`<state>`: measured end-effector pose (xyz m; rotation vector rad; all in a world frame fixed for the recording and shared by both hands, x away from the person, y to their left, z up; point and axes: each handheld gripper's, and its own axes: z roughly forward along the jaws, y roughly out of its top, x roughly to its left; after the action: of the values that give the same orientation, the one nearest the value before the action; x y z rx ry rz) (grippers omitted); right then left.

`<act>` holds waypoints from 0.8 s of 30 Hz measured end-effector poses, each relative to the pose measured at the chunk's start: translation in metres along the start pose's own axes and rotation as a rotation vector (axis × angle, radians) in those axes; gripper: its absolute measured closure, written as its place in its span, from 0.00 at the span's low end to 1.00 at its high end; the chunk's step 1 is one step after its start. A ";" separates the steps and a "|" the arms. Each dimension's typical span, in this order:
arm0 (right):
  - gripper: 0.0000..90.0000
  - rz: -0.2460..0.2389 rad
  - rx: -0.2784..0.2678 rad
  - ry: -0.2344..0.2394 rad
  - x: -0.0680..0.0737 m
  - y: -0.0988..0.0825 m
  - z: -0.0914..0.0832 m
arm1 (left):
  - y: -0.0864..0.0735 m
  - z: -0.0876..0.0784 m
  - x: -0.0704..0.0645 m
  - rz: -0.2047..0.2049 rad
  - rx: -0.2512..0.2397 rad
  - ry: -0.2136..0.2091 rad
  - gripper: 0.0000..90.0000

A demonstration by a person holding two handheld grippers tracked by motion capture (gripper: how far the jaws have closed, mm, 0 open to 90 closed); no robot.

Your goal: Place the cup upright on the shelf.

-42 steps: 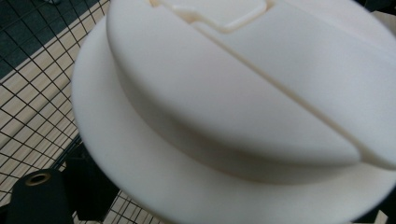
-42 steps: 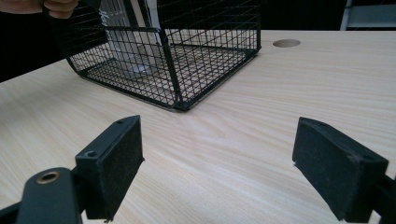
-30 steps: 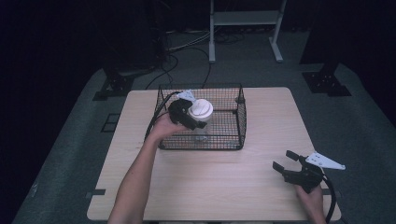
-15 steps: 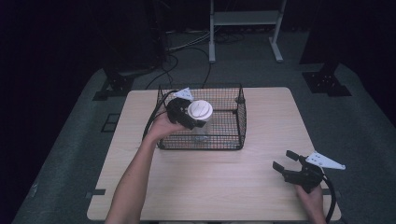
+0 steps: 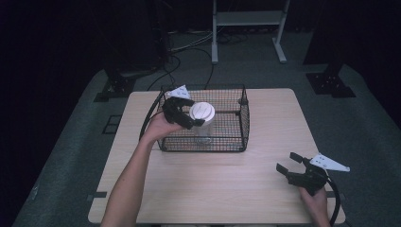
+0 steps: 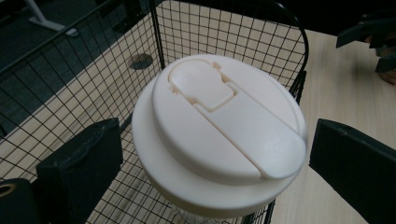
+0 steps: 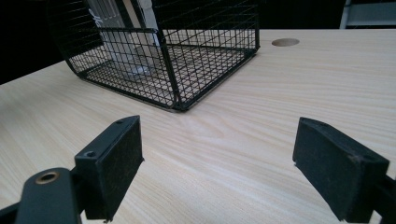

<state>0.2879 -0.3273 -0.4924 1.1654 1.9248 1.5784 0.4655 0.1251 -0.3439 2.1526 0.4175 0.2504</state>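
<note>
The white-lidded cup (image 5: 202,115) stands upright inside the black wire basket (image 5: 236,142) on the wooden table (image 5: 213,189), toward the basket's left side. The left gripper (image 5: 188,117) hovers at the cup's lid, its jaws having just been opening and now spread apart on either side of the lid without pressing it. The right gripper (image 5: 289,165) rests near the table's right front corner, well apart from the basket, with its jaws wide apart and nothing between them.

No text, label, brand, number or sign can be read anywhere. In the upper left of the right gripper view, some dark marks behind the basket (image 7: 187,56) are too blurred.
</note>
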 end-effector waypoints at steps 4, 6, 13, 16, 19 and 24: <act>0.16 -0.001 0.001 -0.001 0.000 0.000 0.000 | 0.002 -0.009 -0.001 0.006 -0.007 0.003 0.02; 0.16 0.000 0.001 -0.001 0.000 0.000 0.000 | 0.003 -0.013 -0.001 0.006 -0.011 0.002 0.02; 0.16 0.001 0.001 -0.001 0.000 0.000 0.000 | 0.005 -0.027 -0.005 0.011 -0.025 0.002 0.02; 0.16 0.002 0.001 -0.001 0.000 0.000 0.000 | 0.004 -0.031 -0.007 0.014 -0.032 0.004 0.02; 0.16 0.002 0.001 -0.001 0.000 0.000 0.000 | 0.002 -0.041 -0.010 0.014 -0.044 0.006 0.02; 0.16 0.000 0.000 -0.001 0.000 0.000 0.000 | -0.001 -0.051 -0.015 0.024 -0.061 0.007 0.02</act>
<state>0.2883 -0.3275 -0.4925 1.1658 1.9246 1.5778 0.4349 0.1585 -0.3153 2.0984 0.3829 0.2809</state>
